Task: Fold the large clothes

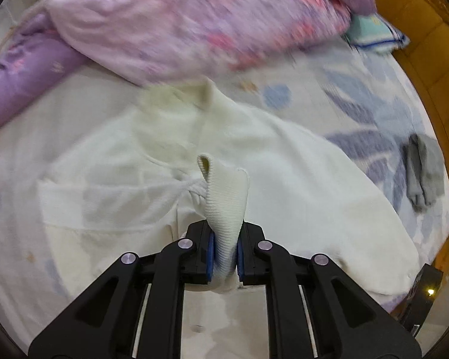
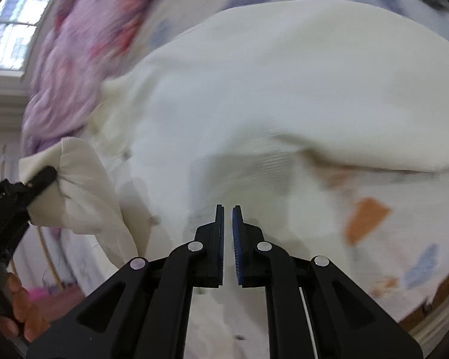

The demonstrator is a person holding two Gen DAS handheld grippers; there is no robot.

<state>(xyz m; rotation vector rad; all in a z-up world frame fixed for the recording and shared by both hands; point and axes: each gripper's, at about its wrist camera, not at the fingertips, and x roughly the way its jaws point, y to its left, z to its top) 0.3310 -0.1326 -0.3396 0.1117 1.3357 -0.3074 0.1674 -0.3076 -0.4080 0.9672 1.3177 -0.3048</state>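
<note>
A large cream knit sweater [image 1: 299, 179] lies spread on the bed. My left gripper [image 1: 226, 230] points steeply down and is shut on the sweater's ribbed cuff [image 1: 227, 191], which stands up between the blue pads. The right wrist view shows the same sweater [image 2: 284, 89] below, and at the left edge the left gripper [image 2: 42, 179] pinching the cuff [image 2: 80, 185], with a hand [image 2: 18, 302] under it. My right gripper [image 2: 228, 209] hovers over the sweater's body. Only a thin slit shows between its jaws, and nothing is in it.
A purple and pink quilt [image 1: 179, 21] is heaped along the far side. A grey cloth [image 1: 423, 170] and a folded pale blue towel [image 1: 374, 33] lie on the patterned sheet [image 1: 359, 95]. The wooden bed frame [image 1: 419, 45] curves at the right. A window [image 2: 12, 24] is at the upper left.
</note>
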